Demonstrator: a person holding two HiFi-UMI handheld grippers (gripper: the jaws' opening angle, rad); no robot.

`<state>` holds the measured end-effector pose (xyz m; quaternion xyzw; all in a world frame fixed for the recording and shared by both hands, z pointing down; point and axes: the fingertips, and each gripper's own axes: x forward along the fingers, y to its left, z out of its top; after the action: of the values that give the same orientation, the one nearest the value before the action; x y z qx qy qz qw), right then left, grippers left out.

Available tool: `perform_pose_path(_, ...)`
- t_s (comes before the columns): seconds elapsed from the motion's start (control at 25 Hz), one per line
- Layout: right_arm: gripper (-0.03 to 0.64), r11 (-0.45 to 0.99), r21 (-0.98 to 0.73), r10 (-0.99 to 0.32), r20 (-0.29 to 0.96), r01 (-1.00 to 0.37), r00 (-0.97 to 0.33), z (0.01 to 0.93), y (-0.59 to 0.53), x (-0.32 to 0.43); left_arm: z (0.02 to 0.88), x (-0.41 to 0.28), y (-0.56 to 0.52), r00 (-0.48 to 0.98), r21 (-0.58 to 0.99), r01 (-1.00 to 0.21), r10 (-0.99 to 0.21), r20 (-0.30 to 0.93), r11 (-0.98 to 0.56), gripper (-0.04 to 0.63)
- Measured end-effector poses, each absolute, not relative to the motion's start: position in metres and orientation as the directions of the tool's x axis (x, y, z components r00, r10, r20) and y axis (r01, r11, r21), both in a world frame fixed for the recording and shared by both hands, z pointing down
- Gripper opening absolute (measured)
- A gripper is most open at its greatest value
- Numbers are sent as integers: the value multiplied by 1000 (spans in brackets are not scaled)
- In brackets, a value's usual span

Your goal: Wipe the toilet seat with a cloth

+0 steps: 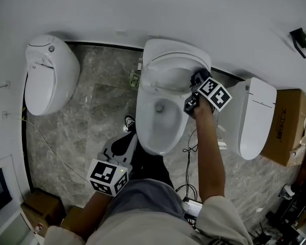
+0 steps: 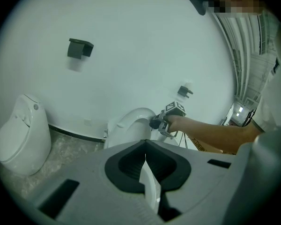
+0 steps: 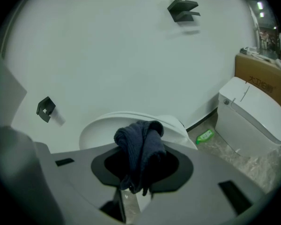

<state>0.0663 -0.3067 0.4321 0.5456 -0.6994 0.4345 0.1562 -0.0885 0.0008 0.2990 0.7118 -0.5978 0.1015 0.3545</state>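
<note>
Three toilets stand along the white wall, seen from above in the head view.

- Middle toilet [image 1: 162, 111]: lid raised against the wall, bowl open. Its toilet seat [image 1: 144, 117] shows as a white ring around the bowl.
- Left toilet [image 1: 51, 73]: lid down, well apart from the middle one. A wide strip of grey marble floor [image 1: 99, 111] lies between them, crossed by a thin cable near the left wall.
- Right toilet [image 1: 255, 116]: lid down, near the middle bowl. Only a narrow gap is left between them, and the person's right forearm reaches forward over it.
- Right gripper [image 1: 196, 86]: clamped on a dark blue cloth [image 3: 140, 146], which bunches up from between the jaws. The cloth sits at the right rear edge of the seat, near the hinge. No view shows whether it presses on the seat.
- Left gripper [image 2: 145, 159]: jaws pressed together with nothing between them. It is held low in front of the bowl's front edge, apart from it.
- Green bottle [image 3: 205, 136]: lying on the floor against the wall.
- Cardboard box [image 1: 290, 126]: just beyond the right toilet, at the picture's right edge.
- Black wall bracket [image 3: 182, 9]: high on the wall, well above the raised lid.
- Black cables [image 1: 188, 154]: on the floor beside the bowl's right flank.
</note>
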Motion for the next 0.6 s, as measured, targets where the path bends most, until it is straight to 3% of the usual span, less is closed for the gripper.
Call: perform_pose_path(0.6,101,128,-451,-610,666,-883,-429,410,-306,24,297,-99,10,231,404,-915,-801,553,15,9)
